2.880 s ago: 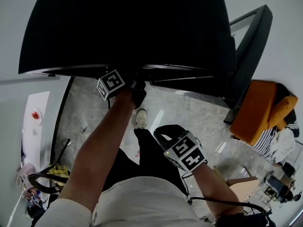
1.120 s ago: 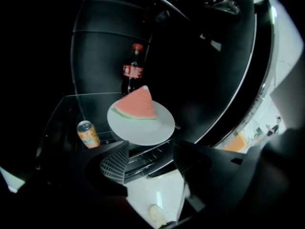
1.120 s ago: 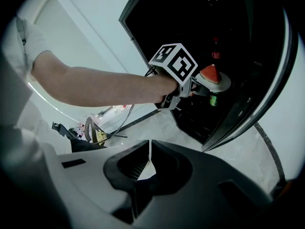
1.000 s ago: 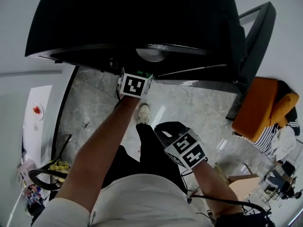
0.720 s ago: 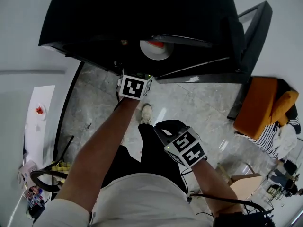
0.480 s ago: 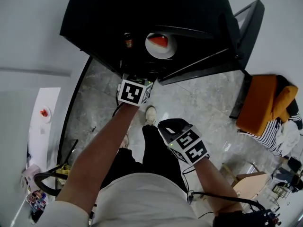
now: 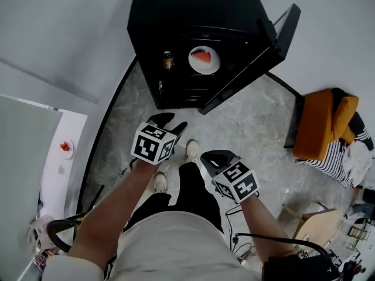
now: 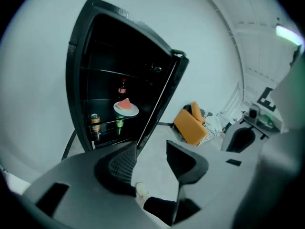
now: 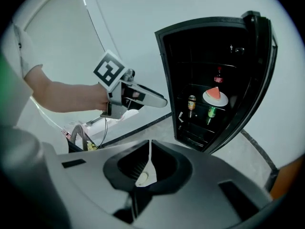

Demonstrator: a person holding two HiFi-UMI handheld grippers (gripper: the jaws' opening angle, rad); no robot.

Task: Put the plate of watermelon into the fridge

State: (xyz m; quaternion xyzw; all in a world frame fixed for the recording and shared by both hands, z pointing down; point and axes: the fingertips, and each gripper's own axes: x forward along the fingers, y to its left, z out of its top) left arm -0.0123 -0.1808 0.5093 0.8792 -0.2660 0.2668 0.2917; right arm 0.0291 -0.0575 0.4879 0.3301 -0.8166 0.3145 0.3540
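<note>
Two empty grippers: left gripper [image 7: 170,123] closing on nothing, right gripper [image 7: 212,158] shut; plate [image 7: 204,60] sits in the fridge [image 7: 176,16] at upper centre, so shutting the door [image 7: 281,31] seems next.

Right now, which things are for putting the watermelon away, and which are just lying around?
For the job:
plate of watermelon, already on a shelf
fridge
fridge door, open

Just lying about:
drink can in the fridge
red bottle in the fridge
orange seat
small plate on the white counter
</note>
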